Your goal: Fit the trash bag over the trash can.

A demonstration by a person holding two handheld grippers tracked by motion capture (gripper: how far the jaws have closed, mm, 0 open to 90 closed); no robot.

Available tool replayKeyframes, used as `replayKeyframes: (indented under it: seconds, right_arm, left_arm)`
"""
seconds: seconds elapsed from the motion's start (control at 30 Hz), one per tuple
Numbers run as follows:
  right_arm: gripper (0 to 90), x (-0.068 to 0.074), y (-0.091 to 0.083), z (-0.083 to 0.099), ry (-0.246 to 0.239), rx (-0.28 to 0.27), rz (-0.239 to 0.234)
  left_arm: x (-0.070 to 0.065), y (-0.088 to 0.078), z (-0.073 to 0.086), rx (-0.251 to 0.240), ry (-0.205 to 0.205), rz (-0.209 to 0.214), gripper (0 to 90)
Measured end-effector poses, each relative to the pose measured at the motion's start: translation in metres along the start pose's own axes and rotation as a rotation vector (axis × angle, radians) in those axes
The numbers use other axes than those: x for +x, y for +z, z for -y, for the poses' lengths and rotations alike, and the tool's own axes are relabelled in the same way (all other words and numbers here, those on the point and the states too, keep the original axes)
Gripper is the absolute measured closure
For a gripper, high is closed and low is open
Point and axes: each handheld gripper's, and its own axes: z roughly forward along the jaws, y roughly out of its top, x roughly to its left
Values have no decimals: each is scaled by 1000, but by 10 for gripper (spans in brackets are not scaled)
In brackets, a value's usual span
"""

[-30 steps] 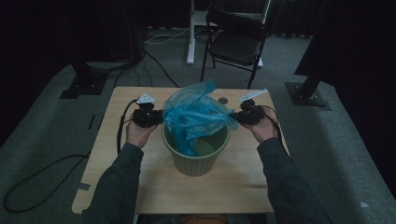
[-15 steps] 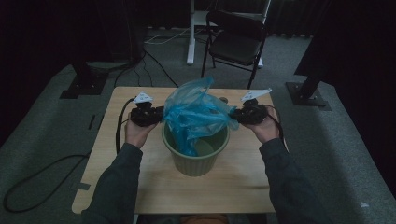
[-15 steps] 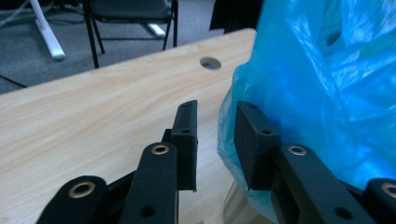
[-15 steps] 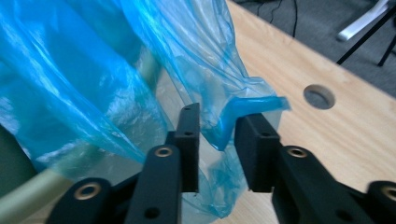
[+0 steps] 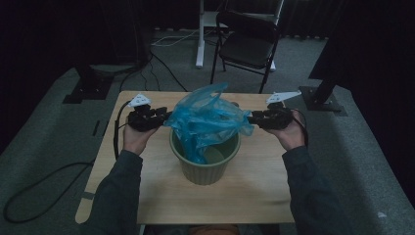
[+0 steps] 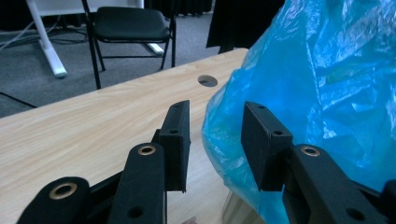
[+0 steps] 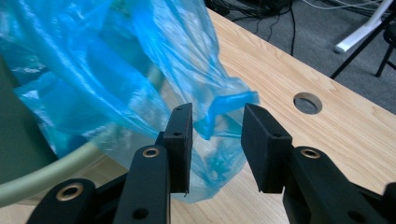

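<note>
While bag (image 5: 208, 120) hangs, between both tongs

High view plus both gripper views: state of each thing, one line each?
blue bag: crumpled, puffed up over the bin, lower part hanging inside, not fitted over the rim.
green bin: upright on the table.
left hand-held gripper: jaws just opened, apart, bag edge between them, unpressed.
right hand-held gripper: jaws just opened, apart, bag corner loose between them.
chair: unfolded, vacant.
</note>
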Motion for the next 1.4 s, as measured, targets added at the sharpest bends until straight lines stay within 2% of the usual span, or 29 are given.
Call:
replayKeyframes:
  seconds: [0.13,0.33,0.43,0.63,0.87,1.07,1.13,1.2,1.3,1.4]
  right_arm:
    - [635,7,-1,-5,-23,-2,-21]
    - [653,18,0,-16,-59,-16,-41]
    - [656,24,2,-22,-66,-24,-76]
    - [656,34,14,-31,-92,-13,-109]
    - [654,42,26,-42,-90,-18,-171]
    - [636,51,38,-51,-81,-8,-216]
    - [634,52,43,-51,-73,10,-216]
    - [635,51,47,-50,-63,33,-215]
    - [759,51,49,-48,-64,55,-225]
    - [872,55,44,-45,-96,65,-216]
  left_arm:
    - [5,-3,-3,7,-5,-42,612]
    - [9,-11,-7,-31,-19,-40,596]
    - [8,-15,-9,-58,-26,-13,585]
    - [-1,-21,-15,-100,4,61,555]
    - [-11,-15,-22,-93,41,91,538]
    - [-23,-5,-25,-62,88,82,542]
    - [-26,-2,-26,-48,103,65,578]
    - [-28,-2,-26,-44,116,59,660]
    - [-30,-5,-23,-55,121,67,791]
    - [-31,-9,-19,-59,127,64,840]
